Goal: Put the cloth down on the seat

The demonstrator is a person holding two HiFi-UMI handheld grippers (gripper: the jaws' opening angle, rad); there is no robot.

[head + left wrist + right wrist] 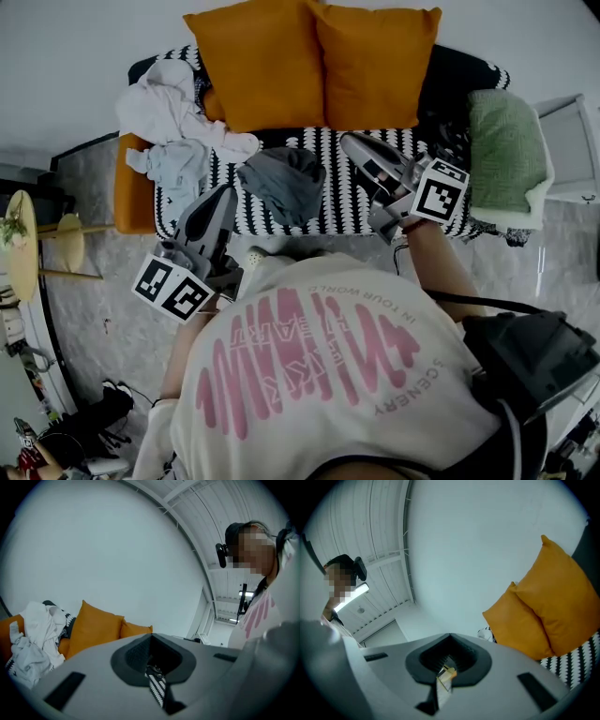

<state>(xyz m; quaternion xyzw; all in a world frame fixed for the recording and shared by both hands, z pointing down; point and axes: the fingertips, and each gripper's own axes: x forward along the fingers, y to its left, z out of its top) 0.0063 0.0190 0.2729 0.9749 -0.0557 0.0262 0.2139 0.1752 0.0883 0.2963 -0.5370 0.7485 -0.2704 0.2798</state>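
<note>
Cloth (pixel 284 183): soft grey fabric, matt, crumpled into folds.
Seat (pixel 328 214): woven cover, black with a white pattern, matt.
Cushions (pixel 262 61): orange textile, smooth, matt.
White clothes (pixel 173 112): thin creased fabric.
Green pad (pixel 506 150): cloth, perhaps quilted; the texture is too small to be sure.
Left gripper (pixel 227 192): smooth grey plastic shell, matt, with a dark ribbed lining in the recess.
Right gripper (pixel 348 140): the same matt grey plastic.
Marker cubes (pixel 172 286): flat printed black-and-white faces.
Floor (pixel 94 300): grey, veined, stone-like, with a slight sheen.
Shirt (pixel 328 375): white knit cloth with a pink print.
</note>
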